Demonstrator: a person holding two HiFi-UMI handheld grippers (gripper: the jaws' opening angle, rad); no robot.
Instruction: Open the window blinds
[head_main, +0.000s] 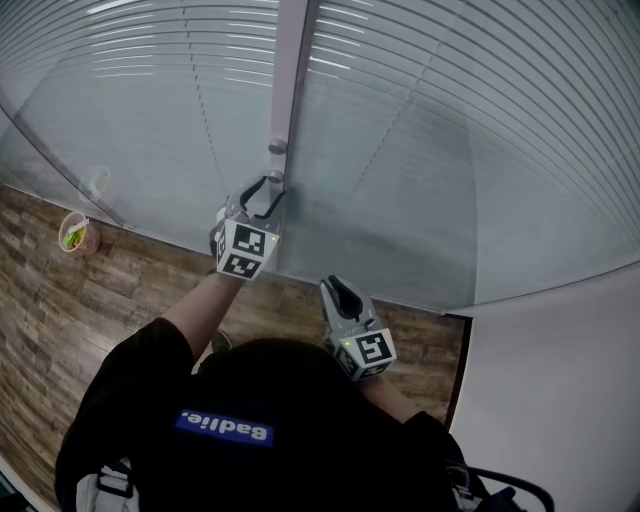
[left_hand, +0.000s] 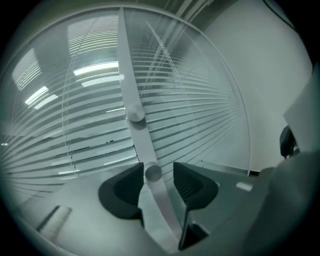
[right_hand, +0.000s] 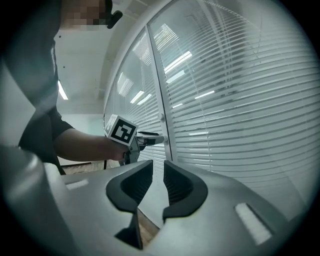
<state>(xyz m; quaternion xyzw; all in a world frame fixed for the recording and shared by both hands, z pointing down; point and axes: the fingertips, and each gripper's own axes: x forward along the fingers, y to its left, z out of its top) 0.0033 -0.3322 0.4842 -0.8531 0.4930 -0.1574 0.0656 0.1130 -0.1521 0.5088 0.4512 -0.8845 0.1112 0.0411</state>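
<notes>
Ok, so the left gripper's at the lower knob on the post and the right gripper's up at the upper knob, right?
Not quite. The left gripper is at the lower knob on the post, but the right gripper is not at the upper knob: the head view shows it held back, lower and to one side of the post.

Wood-plank floor (head_main: 40, 330), white wall (head_main: 560, 400)
</notes>
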